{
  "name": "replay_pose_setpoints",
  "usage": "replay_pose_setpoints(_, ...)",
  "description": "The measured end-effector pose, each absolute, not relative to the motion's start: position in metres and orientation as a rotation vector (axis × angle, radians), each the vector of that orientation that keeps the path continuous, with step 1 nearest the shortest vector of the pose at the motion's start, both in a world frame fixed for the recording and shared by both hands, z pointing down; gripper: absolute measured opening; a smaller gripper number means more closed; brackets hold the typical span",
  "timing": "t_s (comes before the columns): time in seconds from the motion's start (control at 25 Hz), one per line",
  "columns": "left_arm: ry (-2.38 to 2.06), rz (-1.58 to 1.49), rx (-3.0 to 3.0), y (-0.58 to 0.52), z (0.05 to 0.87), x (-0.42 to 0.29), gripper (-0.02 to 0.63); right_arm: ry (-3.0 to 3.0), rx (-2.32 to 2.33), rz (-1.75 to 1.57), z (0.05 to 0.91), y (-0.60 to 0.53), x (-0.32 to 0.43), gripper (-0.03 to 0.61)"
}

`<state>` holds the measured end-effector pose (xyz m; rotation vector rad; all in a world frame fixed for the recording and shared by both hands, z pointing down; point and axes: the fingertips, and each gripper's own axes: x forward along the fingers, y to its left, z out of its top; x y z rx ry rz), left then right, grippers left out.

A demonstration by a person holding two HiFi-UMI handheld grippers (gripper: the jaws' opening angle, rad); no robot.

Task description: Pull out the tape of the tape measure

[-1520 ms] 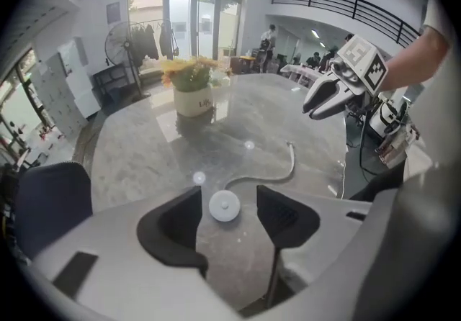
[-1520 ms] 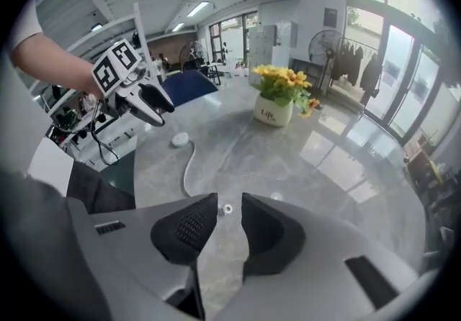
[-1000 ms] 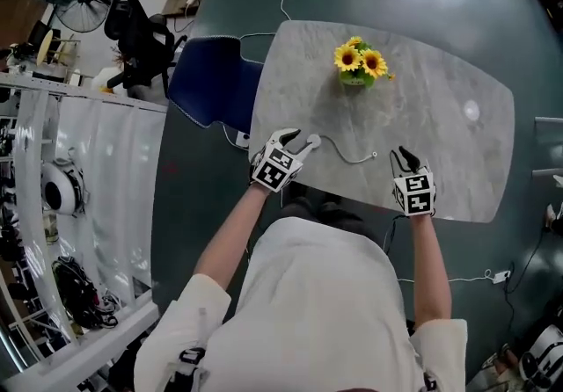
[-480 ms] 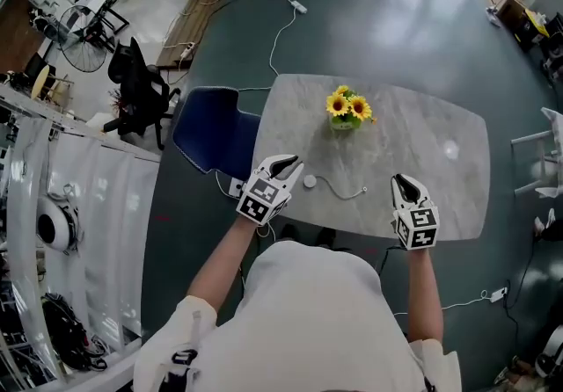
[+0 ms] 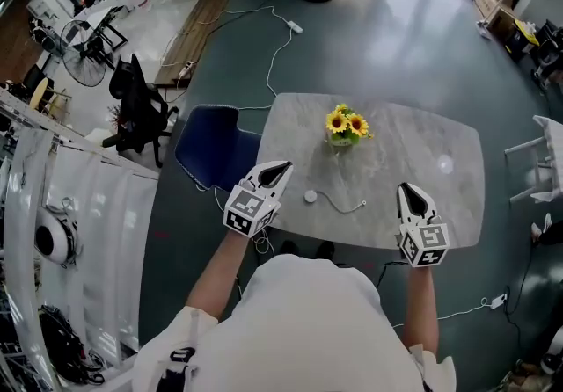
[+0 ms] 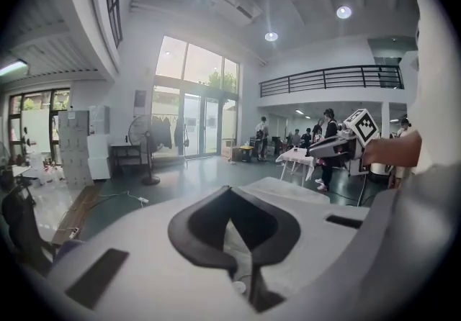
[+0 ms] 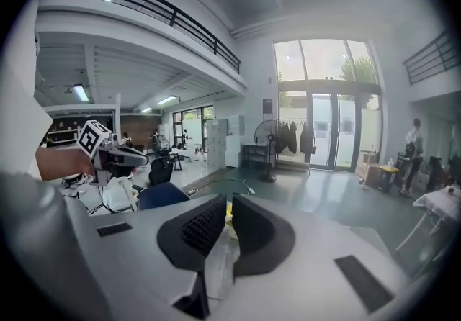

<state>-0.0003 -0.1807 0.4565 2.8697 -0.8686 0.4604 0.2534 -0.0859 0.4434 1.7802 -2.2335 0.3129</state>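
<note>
The left gripper (image 5: 282, 170) is held clenched on nothing above the near-left edge of the marble table (image 5: 449, 206). Its tips are aimed at the small round white tape measure (image 5: 310, 197), which lies just beyond them and is touched by neither tool. A short curl of tape (image 5: 339, 203) is seen trailing rightward toward the right gripper (image 5: 406, 191), which is also closed to a slit and empty. Both tools are judged to be poised either side for case and tape end. The end tab is too small to make out. From the left gripper view only a sliver of the case is glimpsed.
</note>
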Motion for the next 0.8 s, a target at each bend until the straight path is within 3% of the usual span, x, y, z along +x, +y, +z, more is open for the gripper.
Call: replay_pose_setpoints(0.8,-0.819,0.378,2.903,-0.172,0.432,0.007,0.008,-2.244,1.847,0.263,0.422,-0.074,0.258,0.041)
